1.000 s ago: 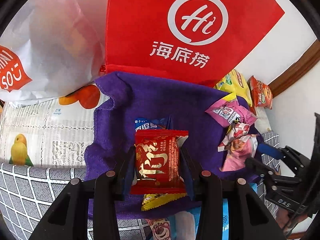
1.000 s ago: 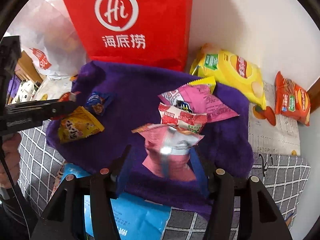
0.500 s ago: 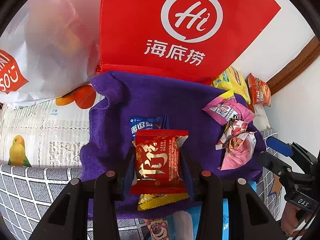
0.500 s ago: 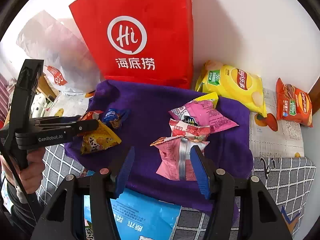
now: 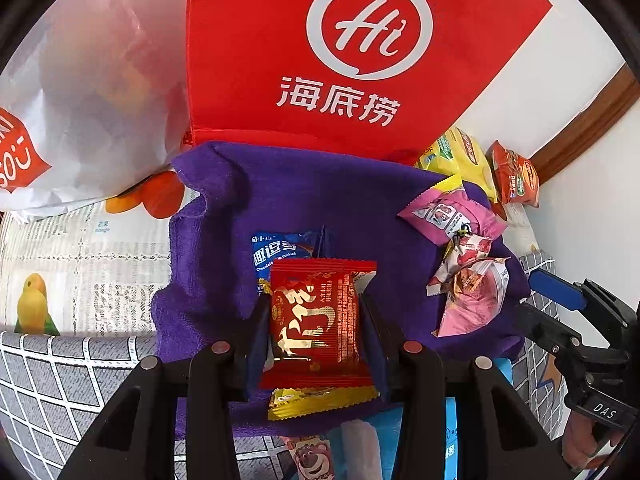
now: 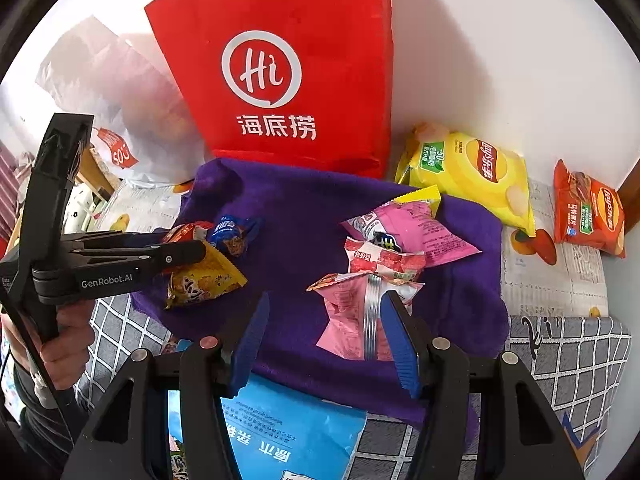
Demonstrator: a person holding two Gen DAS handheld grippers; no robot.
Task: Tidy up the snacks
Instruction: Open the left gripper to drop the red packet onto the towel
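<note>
My left gripper (image 5: 314, 306) is shut on a red snack packet (image 5: 316, 328), held upright above a purple cloth (image 5: 320, 192). A blue cookie packet (image 5: 280, 252) lies just beyond it and a yellow packet (image 5: 320, 398) below it. In the right wrist view my right gripper (image 6: 324, 300) stands open over the cloth's (image 6: 304, 208) near edge. A pink packet with a silver seam (image 6: 352, 316) lies flat by the right finger (image 6: 396, 336), not pressed. Behind it lie a red-and-white packet (image 6: 380, 260) and a larger pink packet (image 6: 416, 224). The left gripper (image 6: 188, 250) shows at the left.
A red shopping bag (image 6: 280, 80) stands against the wall behind the cloth, a white plastic bag (image 5: 88, 100) to its left. A yellow chips bag (image 6: 468, 168) and an orange one (image 6: 588, 208) lie at the right. A blue pack (image 6: 280, 420) lies under my right gripper.
My right gripper has drawn back and up from the pink packet, which stays flat on the cloth. The left gripper keeps still with the red packet.
</note>
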